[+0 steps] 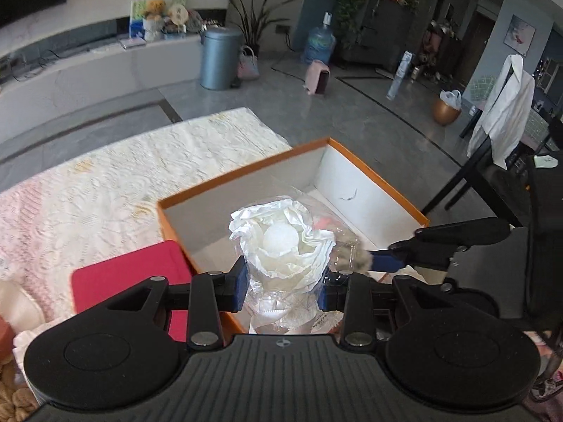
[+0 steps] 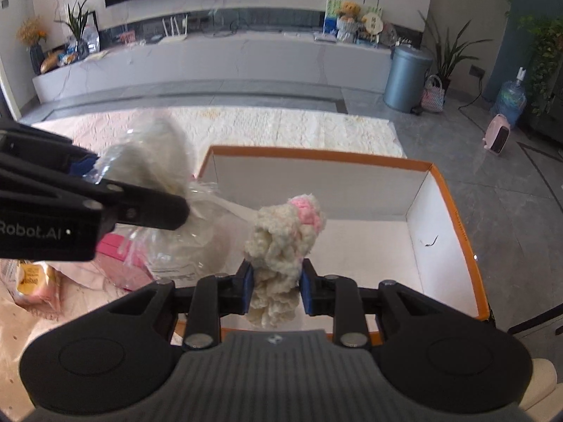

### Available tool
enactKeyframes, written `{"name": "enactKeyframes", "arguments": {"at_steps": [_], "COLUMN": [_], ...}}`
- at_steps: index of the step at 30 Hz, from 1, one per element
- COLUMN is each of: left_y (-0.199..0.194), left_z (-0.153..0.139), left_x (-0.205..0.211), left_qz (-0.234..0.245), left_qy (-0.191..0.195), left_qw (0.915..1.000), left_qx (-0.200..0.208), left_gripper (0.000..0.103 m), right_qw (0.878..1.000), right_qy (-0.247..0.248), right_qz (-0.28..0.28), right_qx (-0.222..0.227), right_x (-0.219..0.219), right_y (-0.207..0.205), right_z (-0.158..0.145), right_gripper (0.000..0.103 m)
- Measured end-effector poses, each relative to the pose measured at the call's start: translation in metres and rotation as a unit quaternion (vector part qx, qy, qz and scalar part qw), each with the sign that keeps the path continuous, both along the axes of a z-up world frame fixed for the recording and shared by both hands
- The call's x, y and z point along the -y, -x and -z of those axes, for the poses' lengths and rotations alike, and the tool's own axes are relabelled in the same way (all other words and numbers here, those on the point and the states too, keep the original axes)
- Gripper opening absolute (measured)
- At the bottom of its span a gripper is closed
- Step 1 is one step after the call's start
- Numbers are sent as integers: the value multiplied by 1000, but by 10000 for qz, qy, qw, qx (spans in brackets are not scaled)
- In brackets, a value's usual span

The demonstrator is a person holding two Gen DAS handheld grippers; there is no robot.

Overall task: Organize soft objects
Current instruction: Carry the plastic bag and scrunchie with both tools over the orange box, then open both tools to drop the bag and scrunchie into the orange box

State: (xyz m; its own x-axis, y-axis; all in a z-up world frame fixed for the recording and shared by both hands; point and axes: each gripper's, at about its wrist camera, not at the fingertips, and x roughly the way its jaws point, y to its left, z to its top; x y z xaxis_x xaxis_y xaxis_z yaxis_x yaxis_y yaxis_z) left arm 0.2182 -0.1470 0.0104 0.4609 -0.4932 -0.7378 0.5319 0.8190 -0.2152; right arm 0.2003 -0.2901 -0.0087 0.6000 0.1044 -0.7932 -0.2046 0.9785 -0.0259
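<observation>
While both jaws grip a bagged white cloth (image 1: 281, 246) and knitted toy (image 2: 281, 242), the orange box (image 2: 457, 211) holds neither.

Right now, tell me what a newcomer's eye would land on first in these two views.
First, the orange-rimmed box, open and white inside, filling the middle of both views. Above it, the left gripper clamps a clear plastic bag of crumpled white fabric, and the right gripper pinches a fluffy cream knit piece with pink patches. A red flat item lies left of the box on the pale quilted cover.
</observation>
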Motion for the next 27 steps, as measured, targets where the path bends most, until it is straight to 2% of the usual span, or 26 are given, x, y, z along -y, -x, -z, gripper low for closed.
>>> {"name": "enactKeyframes", "arguments": {"at_steps": [7,11,16,19,21,24,25,27], "left_y": [-15,-16,-15,-16,-18,-18,-18,-16], "left_z": [22,33,41,45,45,42,39,34], "left_x": [20,29,37,36,34,33,33,33], "left_qz": [74,161,207,143,73,28,18,24], "left_qy": [-646,-954,-1168,-1162,-1099,-1014,-983,-936], "left_qw": [9972,9947,9920,9920,9926,9937,9941,9948], "left_qx": [-364,-353,-440,-481,-509,-475,-450,-398], "left_gripper": [42,43,45,45,52,61,63,68], "right_qw": [9983,9969,9951,9948,9950,9954,9957,9964], "right_qy": [-72,-59,-44,-92,-112,-51,-13,54], "right_qz": [-97,-143,-203,-187,-184,-184,-182,-184], "right_qx": [-566,-771,-970,-996,-979,-939,-912,-824], "right_x": [3,1,1,3,4,4,3,4], "right_y": [-20,-24,-26,-25,-25,-25,-24,-21], "right_z": [28,39,48,48,47,43,42,37], "right_gripper": [26,26,27,28,29,42,49,55]}}
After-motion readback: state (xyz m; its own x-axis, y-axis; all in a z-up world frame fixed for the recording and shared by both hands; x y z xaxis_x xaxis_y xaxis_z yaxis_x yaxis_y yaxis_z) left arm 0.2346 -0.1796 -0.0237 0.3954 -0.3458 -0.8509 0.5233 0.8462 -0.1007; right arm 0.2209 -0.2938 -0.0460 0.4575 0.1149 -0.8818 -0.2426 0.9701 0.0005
